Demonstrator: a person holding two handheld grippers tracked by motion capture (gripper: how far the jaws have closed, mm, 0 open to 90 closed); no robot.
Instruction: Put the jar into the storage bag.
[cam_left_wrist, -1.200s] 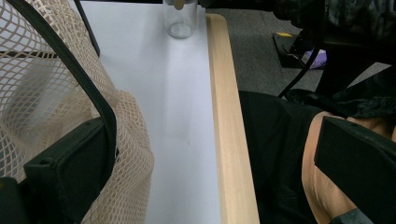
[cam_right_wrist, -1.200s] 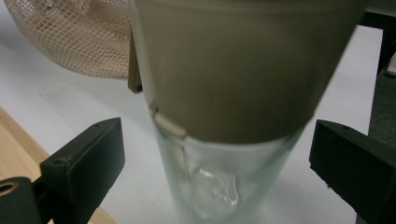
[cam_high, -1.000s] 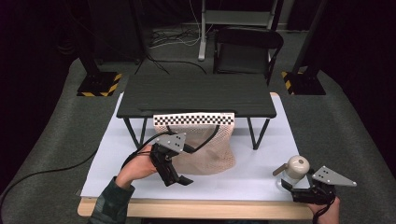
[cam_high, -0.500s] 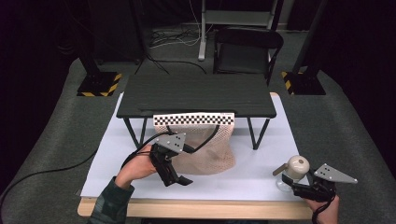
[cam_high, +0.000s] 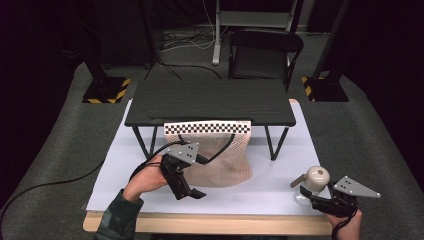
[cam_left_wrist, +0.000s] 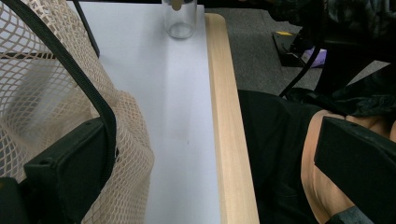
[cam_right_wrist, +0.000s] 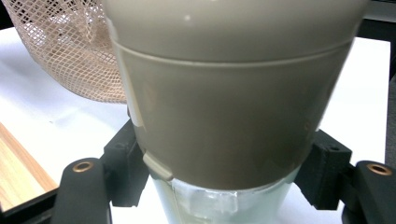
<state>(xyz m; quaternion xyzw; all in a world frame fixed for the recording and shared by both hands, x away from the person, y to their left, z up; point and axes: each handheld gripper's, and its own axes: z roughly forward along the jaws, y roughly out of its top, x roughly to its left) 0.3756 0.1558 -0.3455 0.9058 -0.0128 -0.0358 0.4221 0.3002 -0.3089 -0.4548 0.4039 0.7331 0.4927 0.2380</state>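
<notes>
A clear glass jar (cam_high: 316, 179) with a rounded beige lid stands at the front right of the white sheet (cam_high: 270, 172). My right gripper (cam_high: 309, 193) is shut on its glass body just under the lid (cam_right_wrist: 224, 107); its jaws have just been closing on it. A beige mesh bag (cam_high: 226, 159) with a black rim hangs under the small black table (cam_high: 210, 102). My left gripper (cam_high: 186, 184) sits at the bag's front left and is open wide. The bag's rim (cam_left_wrist: 88, 88) lies over one jaw, the other jaw stands far off, and no pad presses on it.
A checkered strip (cam_high: 207, 127) runs along the black table's front edge. The wooden tabletop edge (cam_left_wrist: 229, 140) borders the white sheet close to the person. A chair (cam_high: 265, 50) and stand bases sit on the floor behind.
The right gripper's jaws have drawn in against the jar. Both hands, the jar and the bag stay where they were.
</notes>
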